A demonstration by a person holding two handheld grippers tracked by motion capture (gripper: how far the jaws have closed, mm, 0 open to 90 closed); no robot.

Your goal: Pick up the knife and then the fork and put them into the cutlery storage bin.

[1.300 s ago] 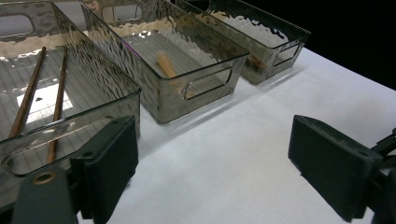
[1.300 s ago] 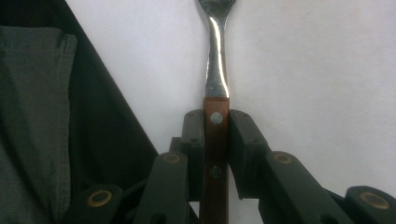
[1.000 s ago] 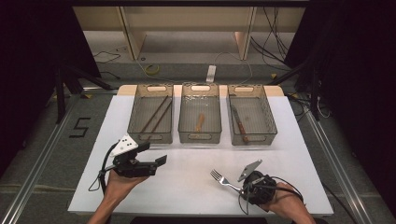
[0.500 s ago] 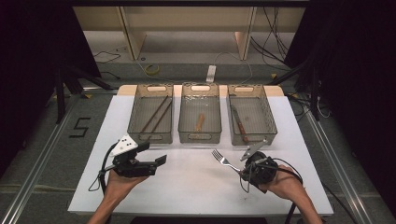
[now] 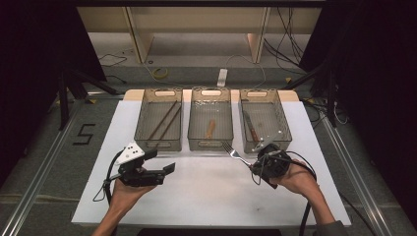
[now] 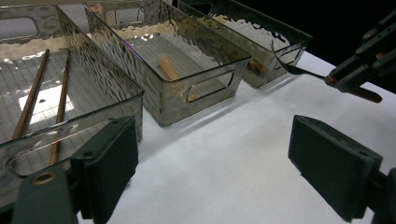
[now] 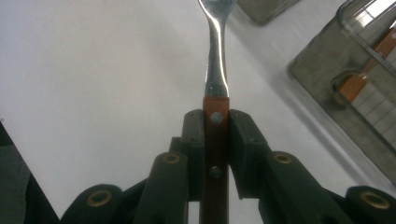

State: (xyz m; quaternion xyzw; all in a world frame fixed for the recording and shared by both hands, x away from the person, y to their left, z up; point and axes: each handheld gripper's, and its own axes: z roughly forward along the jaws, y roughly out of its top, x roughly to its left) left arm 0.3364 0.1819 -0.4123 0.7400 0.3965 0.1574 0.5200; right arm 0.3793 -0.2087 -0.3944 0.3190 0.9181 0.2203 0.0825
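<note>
High view: the right gripper (image 5: 255,164) sits near the front right of the white desk (image 5: 206,196), just in front of the right bin (image 5: 282,125), and is clamped on a fork (image 5: 234,153). The fork's long axis runs diagonally, tines pointing up-left toward the front edge of the middle bin (image 5: 196,142), its handle buried between the jaws. It is clear of the desk surface and outside every bin. The right hand (image 5: 297,179) comes in from the lower right, forearm angled inward. The left gripper (image 5: 164,162) is over the front left of the desk, just before the left bin (image 5: 142,128), which holds two chopsticks (image 5: 164,120). Its jaws stand wide apart with nothing between them, aimed to the right; the left hand (image 5: 125,191) cups it from below.

Left gripper view: the two black jaws are spread wide over bare desk. The fork (image 6: 299,70) shows at the upper right, tines toward the right bin's near corner, held level by the right gripper (image 6: 345,77). The middle bin holds a wooden-handled piece (image 6: 170,70).

Right gripper view: the jaws pinch the fork's brown riveted handle (image 7: 215,140) on both sides. The steel neck runs straight away from the camera, tines at the top edge.
</note>
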